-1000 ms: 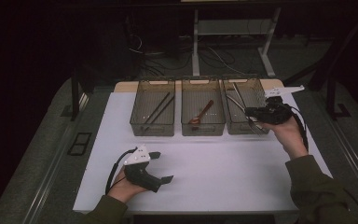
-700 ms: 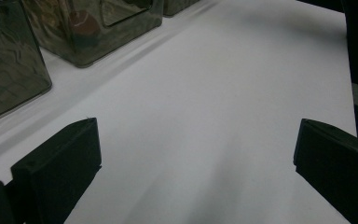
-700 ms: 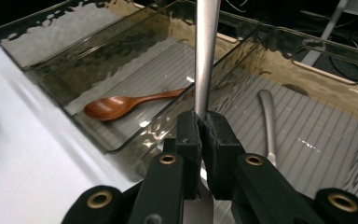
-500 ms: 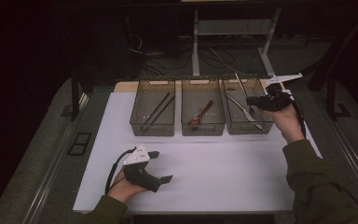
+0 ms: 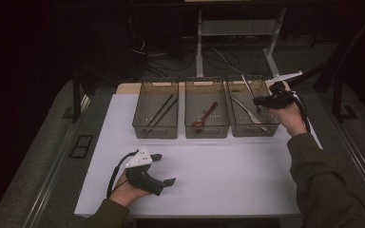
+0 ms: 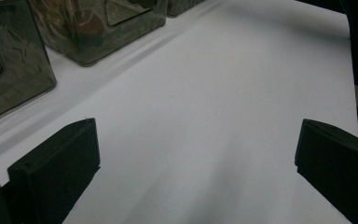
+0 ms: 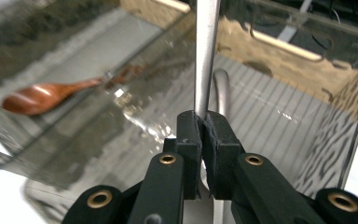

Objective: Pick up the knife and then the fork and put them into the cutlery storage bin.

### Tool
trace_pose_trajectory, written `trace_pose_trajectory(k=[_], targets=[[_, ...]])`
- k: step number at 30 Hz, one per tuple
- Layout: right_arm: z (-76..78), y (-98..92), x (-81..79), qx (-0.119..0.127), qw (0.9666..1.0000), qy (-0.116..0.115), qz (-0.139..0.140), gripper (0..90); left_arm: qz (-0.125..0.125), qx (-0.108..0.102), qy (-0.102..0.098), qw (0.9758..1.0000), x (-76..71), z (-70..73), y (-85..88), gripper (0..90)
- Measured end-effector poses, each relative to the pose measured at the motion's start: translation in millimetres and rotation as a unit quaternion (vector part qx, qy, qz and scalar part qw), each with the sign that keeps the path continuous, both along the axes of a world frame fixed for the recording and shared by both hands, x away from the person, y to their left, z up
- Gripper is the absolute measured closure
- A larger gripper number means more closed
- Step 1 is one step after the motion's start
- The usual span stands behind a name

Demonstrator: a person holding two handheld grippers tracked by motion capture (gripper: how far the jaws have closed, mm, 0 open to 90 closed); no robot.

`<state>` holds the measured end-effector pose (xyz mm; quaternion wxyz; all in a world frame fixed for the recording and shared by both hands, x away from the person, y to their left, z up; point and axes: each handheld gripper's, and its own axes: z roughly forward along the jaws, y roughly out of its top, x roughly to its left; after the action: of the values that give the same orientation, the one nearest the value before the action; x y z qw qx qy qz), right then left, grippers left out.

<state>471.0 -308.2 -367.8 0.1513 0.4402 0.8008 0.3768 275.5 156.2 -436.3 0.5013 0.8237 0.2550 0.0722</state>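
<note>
I am seated at a table covered with a white sheet (image 5: 228,175), a gripper in each hand. Three clear smoky bins stand in a row at the far side, at twelve o'clock from me.

My right gripper (image 5: 261,100) is up at about one o'clock, over the right bin (image 5: 271,127). Its jaws are closed tight on a slim metal utensil (image 7: 206,56), probably a knife or similar flat piece of cutlery; I cannot tell which end I hold. In the right gripper view the shaft rises straight from between my pads towards twelve o'clock, with the ribbed floor of the bin behind it. From above, the utensil (image 5: 246,85) sticks up and away over the bin's back edge, so it is not yet lying inside.

Another metal piece (image 5: 248,110) already lies slantwise in that right bin. The middle bin (image 5: 207,129) holds a brown wooden spoon (image 5: 205,115), and the left bin (image 5: 155,130) holds dark chopsticks (image 5: 160,110).

My left gripper (image 5: 164,168) rests on the sheet at about seven o'clock, jaws wide apart and empty, bare white sheet between them in the left gripper view.

I judge the sorting nearly finished: nothing loose remains on the sheet, and what is left is to lower this utensil into the right bin and let go.
</note>
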Motion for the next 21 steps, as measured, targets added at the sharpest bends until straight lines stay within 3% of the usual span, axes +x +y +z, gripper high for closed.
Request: trace_pose_trajectory(k=[12,18,21], targets=[[-24.5,2.7,12.7,-0.049,0.9972,0.057,0.003,84.0,0.001,0.001,0.004,1.0,-0.1,-0.5,0.3,0.0],[-30.1,3.7,14.6,-0.065,0.9952,0.073,0.008,83.5,-0.001,0.002,0.004,1.0,-0.2,-0.5,0.1,0.0],[-32.3,3.8,14.6,-0.071,0.9949,0.072,0.007,76.2,-0.001,0.002,0.004,1.0,-0.1,-0.5,0.1,0.0]])
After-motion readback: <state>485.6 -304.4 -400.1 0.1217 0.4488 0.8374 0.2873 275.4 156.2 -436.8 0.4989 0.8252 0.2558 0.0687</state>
